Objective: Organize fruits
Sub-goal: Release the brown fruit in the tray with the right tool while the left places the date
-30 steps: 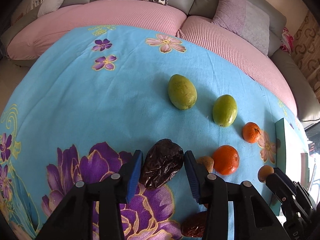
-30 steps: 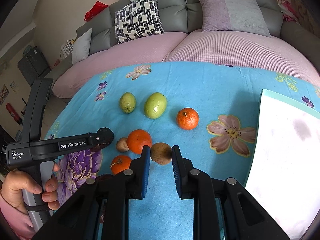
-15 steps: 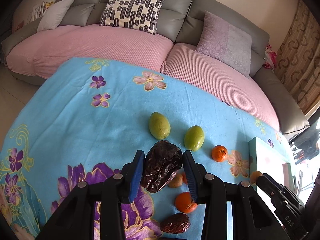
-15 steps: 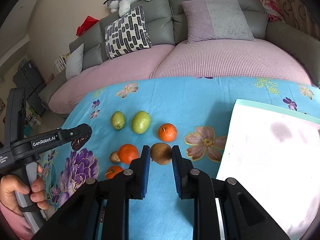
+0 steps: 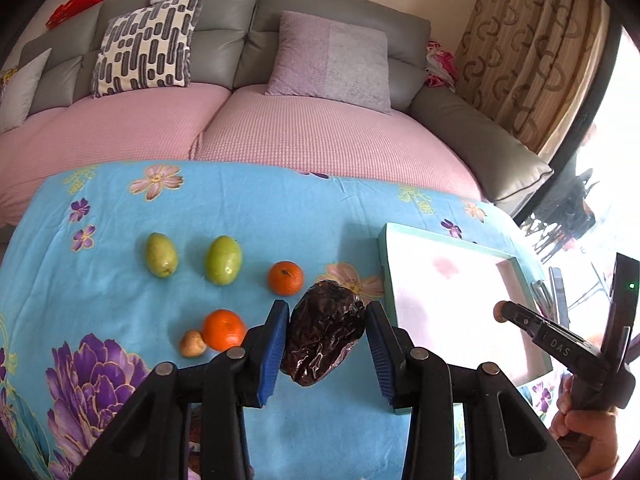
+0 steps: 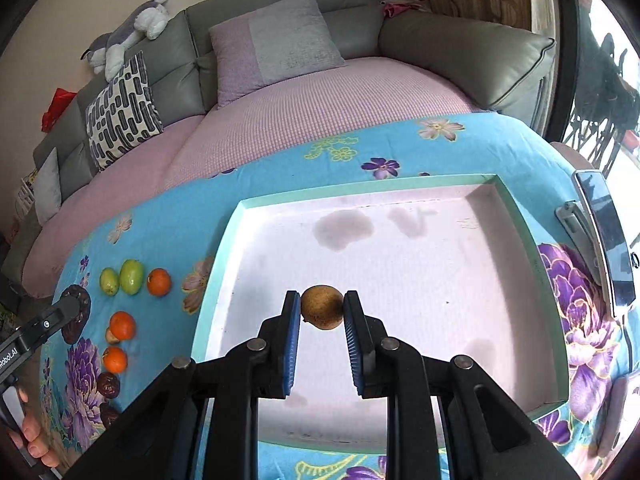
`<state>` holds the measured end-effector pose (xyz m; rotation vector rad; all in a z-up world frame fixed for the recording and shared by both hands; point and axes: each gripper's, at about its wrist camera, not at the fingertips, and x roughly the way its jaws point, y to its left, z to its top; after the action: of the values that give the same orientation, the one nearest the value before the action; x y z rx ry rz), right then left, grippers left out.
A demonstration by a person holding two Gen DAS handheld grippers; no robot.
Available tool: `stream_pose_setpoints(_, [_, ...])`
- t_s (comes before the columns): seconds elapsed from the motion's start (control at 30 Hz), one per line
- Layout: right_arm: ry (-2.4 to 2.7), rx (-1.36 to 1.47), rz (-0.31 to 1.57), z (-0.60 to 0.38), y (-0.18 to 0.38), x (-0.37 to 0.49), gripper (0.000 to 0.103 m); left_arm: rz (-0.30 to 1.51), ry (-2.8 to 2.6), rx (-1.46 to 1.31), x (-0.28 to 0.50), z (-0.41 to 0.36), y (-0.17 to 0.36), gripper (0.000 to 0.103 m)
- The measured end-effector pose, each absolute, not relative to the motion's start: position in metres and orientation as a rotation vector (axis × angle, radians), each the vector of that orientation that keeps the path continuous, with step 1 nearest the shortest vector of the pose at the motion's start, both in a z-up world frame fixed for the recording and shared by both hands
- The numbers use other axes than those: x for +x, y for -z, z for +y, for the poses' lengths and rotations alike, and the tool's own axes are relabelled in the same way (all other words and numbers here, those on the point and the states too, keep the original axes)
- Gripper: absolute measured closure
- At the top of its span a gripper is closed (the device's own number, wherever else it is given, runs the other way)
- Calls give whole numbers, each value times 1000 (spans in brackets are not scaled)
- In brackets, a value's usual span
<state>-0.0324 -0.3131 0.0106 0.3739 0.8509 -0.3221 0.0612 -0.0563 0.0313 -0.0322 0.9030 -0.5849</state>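
Observation:
My left gripper point(image 5: 326, 334) is shut on a dark wrinkled date point(image 5: 322, 332), held above the blue flowered cloth just left of the white tray point(image 5: 452, 300). My right gripper point(image 6: 322, 310) is shut on a small brown round fruit point(image 6: 322, 307) and hangs over the middle of the tray point(image 6: 420, 264), which has teal walls and nothing lying in it. On the cloth lie two green fruits point(image 5: 161, 255) point(image 5: 223, 260), two oranges point(image 5: 285, 278) point(image 5: 224, 329) and a small tan fruit point(image 5: 192, 343). The right view shows a third orange point(image 6: 115, 359) and another date point(image 6: 108, 384).
A pink-covered grey sofa point(image 5: 280, 128) with cushions borders the table's far side. A phone on a stand point(image 6: 604, 236) sits right of the tray. A person's hand point(image 5: 580, 436) holds the right gripper's handle at the lower right.
Both grippers lifted and swung right with their fruit. The right one now hangs over the tray instead of the cloth; the left one has come close to the tray's left edge.

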Motion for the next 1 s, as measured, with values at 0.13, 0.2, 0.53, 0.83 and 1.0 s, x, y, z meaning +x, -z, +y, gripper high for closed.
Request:
stream_pose_setpoints(0.13, [410,422,824,-346,-17,-59,80,904,679,41,39,-97,-29,61])
stream_pose_setpoints(0.2, [446,428,815,-356,-20,-70,80,911,713,64,31,-112,-27,61])
stream_pose_setpoints(0.53, [453,465,819,-371,-15,-78,80,919,827,133,9,-162,-4,61])
stream_pose_setpoints(0.83, [438,475,931,-369,20,-58,80,987,809,196,11,-175,30,61])
stream_pose_setpoints(1.0, [434,474,942,-368,23,-56,80,1017,799,202,14,-174,38,61])
